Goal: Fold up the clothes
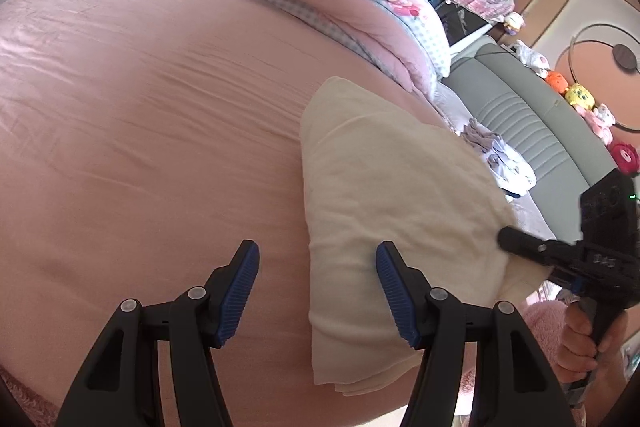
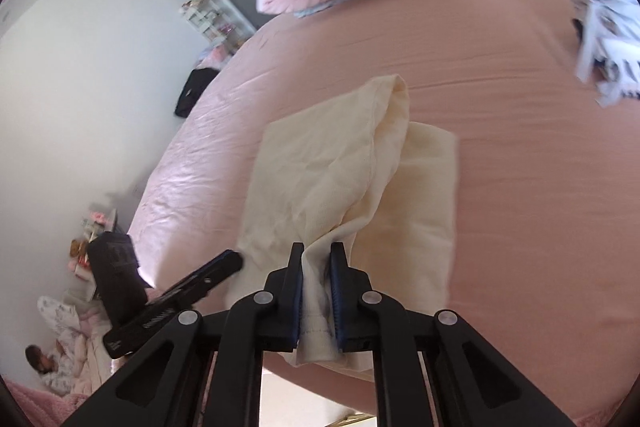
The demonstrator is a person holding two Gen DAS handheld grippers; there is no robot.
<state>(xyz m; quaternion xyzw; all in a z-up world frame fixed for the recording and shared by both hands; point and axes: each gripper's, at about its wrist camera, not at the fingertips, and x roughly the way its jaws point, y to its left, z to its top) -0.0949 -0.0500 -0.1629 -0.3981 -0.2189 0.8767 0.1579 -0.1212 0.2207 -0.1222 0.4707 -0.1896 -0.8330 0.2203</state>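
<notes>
**Pinching the cream cloth to fold it over**

Holding a bunched edge of the cream cloth [image 2: 352,187], the right claw [image 2: 317,291] is clenched tight on it, so the corner lifts off the pink bed [image 2: 520,147]. I think this grip is there so the flap can be carried across the rest of the cloth. Ahead of that claw the cloth lies partly doubled on the bed. The left claw [image 1: 318,291] is released, its pads apart with nothing between them. It hangs just over the cloth's near side, maybe ready to hold it flat.
</notes>
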